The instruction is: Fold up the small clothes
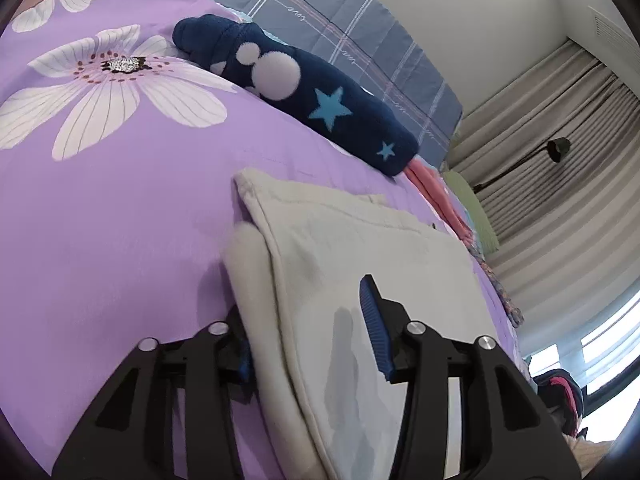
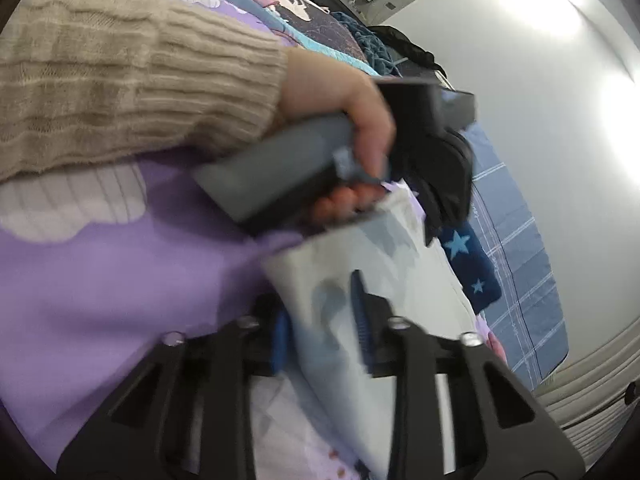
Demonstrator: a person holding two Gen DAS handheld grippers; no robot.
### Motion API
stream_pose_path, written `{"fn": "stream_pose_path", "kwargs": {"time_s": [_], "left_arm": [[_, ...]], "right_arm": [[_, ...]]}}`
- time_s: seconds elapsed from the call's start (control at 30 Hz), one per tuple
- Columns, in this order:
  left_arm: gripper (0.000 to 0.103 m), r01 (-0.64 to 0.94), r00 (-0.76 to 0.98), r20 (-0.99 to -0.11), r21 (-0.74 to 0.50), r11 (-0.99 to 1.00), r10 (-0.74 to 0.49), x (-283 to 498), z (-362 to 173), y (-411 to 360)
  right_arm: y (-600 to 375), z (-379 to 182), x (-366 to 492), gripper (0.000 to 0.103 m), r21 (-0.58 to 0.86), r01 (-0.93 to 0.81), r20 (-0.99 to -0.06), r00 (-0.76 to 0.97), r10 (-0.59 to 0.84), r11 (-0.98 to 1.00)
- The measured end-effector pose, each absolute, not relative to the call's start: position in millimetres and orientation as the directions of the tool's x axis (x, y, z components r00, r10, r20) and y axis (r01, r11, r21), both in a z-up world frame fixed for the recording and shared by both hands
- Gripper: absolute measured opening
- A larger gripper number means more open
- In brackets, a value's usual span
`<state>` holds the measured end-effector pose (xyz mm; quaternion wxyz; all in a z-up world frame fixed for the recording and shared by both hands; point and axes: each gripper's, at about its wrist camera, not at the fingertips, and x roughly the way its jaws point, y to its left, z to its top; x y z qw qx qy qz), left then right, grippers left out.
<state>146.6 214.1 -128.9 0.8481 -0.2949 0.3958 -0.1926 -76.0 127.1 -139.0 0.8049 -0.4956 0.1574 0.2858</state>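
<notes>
Cream garment (image 1: 360,248) sits lower centre of the left wrist frame, flat on the purple floral bedspread (image 1: 120,220), already partly folded by the look of it. Left gripper (image 1: 308,328): my fingers part-open, straddling the near left edge, one under the hem side, one on top; pads not visibly pinching. Right gripper (image 2: 320,320): fingers narrower, cloth between them, but the frame is blurred and I can't tell if they bite. Left hand (image 2: 352,120) with knit sleeve shows upper left of the right frame. Navy star sock (image 1: 312,104) lies beyond, clear of the work. To fold cleanly: close both pairs on the same edge, lift level, keep corners aligned.
</notes>
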Motion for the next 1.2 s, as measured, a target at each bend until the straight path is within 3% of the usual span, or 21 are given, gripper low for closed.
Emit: {"fn": "stream_pose_path", "kwargs": {"time_s": [0.07,0.13,0.3,0.6,0.87,1.2], "left_arm": [[0.014,0.061,0.601,-0.595,-0.631,0.773,-0.533,156,-129,215],[0.009,0.056,0.596,-0.595,-0.639,0.767,-0.539,161,-127,216],[0.007,0.072,0.612,-0.617,-0.58,0.811,-0.495,160,-100,201],[0.007,0.113,0.598,-0.624,-0.556,0.824,-0.503,174,-46,156],[0.007,0.17,0.569,-0.675,-0.464,0.87,-0.471,193,-16,66],[0.007,0.233,0.547,-0.743,-0.306,0.923,-0.385,217,-7,-64]], "right_arm": [[129,-140,-76,0.01,-0.71,-0.618,-0.538,0.785,0.307,0.338],[123,-135,-77,0.003,-0.689,-0.632,-0.54,0.774,0.33,0.355],[85,-92,-74,0.003,-0.564,-0.663,-0.506,0.748,0.428,0.492],[13,-44,-60,0.003,-0.374,-0.663,-0.485,0.736,0.473,0.648],[-68,-28,-41,0.003,-0.186,-0.615,-0.499,0.731,0.465,0.766],[-194,-38,-8,0.003,0.047,-0.437,-0.518,0.758,0.396,0.898]]}}
